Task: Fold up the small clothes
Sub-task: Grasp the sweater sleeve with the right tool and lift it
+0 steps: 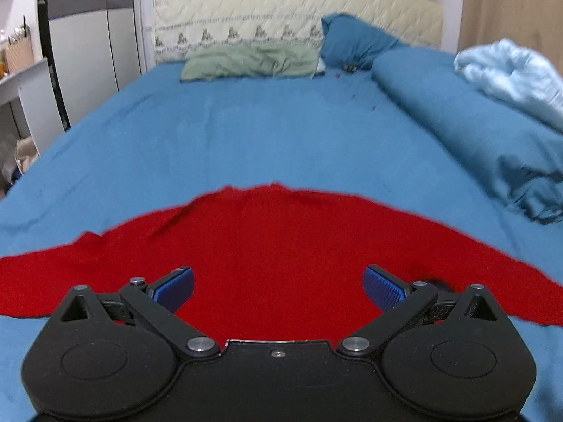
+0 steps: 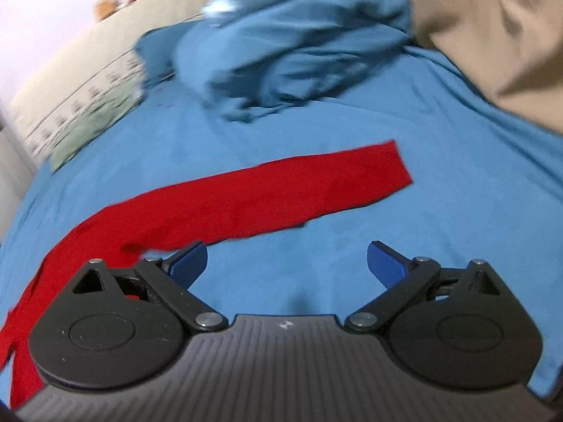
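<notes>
The left gripper [image 1: 278,286] is hovering with its jaws spread wide, empty. The red garment [image 1: 267,246] is lying flat between and beyond them on the blue bedsheet [image 1: 246,133].

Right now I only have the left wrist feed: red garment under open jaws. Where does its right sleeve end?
Observer: The right wrist view shows the sleeve stretched flat across the blue sheet, with its cuff square and unfolded.
Operator: Is the right gripper on it?
Observer: No. The right gripper is open and empty, with bare sheet between the fingers; the sleeve passes by its left finger.
Operator: Anything near the cuff?
Observer: A tan fabric mass sits beyond it at upper right, clear of the cuff. The view is blurred, so I cannot tell what it is.
</notes>
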`<state>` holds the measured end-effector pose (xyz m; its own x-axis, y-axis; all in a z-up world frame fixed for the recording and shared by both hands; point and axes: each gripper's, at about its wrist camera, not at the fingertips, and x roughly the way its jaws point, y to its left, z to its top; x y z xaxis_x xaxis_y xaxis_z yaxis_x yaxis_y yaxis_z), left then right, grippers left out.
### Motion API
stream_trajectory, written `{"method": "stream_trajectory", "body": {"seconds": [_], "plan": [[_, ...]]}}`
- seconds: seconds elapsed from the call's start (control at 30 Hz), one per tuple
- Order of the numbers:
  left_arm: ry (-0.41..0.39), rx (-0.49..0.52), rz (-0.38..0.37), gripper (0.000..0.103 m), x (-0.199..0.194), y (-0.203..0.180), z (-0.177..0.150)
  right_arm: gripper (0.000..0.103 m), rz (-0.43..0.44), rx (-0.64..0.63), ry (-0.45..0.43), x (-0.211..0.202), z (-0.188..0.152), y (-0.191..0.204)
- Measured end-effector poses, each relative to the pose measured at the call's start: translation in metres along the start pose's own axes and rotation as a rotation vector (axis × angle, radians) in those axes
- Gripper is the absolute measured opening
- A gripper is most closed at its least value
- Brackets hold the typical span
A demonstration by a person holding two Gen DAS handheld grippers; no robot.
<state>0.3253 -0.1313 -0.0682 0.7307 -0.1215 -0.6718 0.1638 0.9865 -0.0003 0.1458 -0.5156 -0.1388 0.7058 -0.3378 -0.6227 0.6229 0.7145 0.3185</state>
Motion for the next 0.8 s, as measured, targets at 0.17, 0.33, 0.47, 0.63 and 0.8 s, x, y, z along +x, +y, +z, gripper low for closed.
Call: {"method": "stream_trajectory", "body": {"seconds": [0.17,0.33,0.47,0.63,0.8], "plan": [[0.035,0.045,0.039,0.103,0.040,-0.001,-0.022,0.093,-0.096,0.071,-0.018,0.072,0.003,-0.040],[0.031,0.019,0.051,0.103,0.059,0.013,-0.025,0.077,-0.140,0.160,-0.073,0.121,0.005,-0.061],[0.034,-0.012,0.042,0.103,0.070,0.027,-0.027,0.041,-0.202,0.147,-0.118,0.144,0.012,-0.053],[-0.004,0.064,0.112,0.103,0.081,0.037,-0.032,0.020,-0.249,0.093,-0.128,0.149,0.018,-0.035],[0.009,0.051,0.081,0.103,0.084,0.055,-0.035,0.020,-0.074,0.041,-0.165,0.132,0.046,0.014]]}}
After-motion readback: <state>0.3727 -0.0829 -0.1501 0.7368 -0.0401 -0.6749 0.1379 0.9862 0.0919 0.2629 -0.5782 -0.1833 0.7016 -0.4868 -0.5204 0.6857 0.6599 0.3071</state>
